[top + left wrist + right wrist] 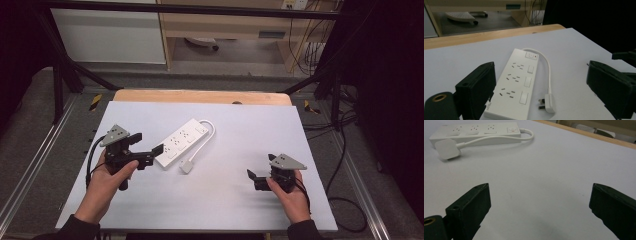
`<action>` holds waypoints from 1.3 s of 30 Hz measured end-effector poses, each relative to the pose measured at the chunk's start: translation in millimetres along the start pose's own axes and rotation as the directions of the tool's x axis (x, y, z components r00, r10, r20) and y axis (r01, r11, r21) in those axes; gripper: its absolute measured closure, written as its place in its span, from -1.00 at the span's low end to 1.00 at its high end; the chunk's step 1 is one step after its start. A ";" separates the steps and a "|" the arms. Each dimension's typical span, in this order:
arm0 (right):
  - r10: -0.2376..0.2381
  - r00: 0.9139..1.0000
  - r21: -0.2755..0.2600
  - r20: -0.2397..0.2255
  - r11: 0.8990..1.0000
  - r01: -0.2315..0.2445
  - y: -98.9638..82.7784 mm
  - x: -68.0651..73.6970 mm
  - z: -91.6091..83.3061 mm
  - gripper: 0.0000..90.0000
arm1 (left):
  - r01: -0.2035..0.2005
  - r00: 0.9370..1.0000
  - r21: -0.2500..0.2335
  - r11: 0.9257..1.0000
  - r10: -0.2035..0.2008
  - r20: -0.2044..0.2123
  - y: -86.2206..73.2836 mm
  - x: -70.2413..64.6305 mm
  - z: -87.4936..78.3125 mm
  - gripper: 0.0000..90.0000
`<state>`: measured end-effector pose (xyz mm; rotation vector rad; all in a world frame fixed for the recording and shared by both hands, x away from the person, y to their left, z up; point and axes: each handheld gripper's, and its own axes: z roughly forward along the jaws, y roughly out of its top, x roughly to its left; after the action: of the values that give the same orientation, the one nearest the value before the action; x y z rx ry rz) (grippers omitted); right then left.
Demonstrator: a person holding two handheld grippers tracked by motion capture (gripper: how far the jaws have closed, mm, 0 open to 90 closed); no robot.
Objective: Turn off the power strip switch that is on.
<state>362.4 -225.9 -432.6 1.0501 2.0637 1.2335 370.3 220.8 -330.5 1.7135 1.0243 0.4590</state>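
Left gripper view, power strip between parted fingers

On the table, the power strip lies near centre, its plug at its 5 o'clock, left gripper at 8, right gripper well apart at 4.

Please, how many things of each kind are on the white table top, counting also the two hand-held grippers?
Power strip, white, with its cable and plug: 1
Grippers, black: 2, the left gripper and the right gripper, both with jaws apart
Total: 3
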 end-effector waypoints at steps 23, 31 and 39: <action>0.009 1.000 0.005 -0.003 1.000 -0.009 -0.1 -1.4 2.4 -0.93 | -0.078 0.996 0.053 0.996 0.075 0.050 28.2 -15.2 37.0 -0.71; 0.012 1.000 0.006 -0.007 1.000 -0.012 -0.5 -2.4 3.6 -0.92 | -0.098 0.994 0.041 0.994 0.095 0.058 56.5 -22.8 46.9 -0.43; 0.013 1.000 0.006 -0.013 1.000 -0.013 0.6 -1.5 5.6 -0.91 | -0.134 0.990 0.060 0.989 0.131 0.058 72.3 -29.2 58.1 -0.10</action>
<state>367.7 -224.2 -434.6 1.0621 2.0746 1.2442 425.4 156.7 -282.5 1.8492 0.8986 0.4664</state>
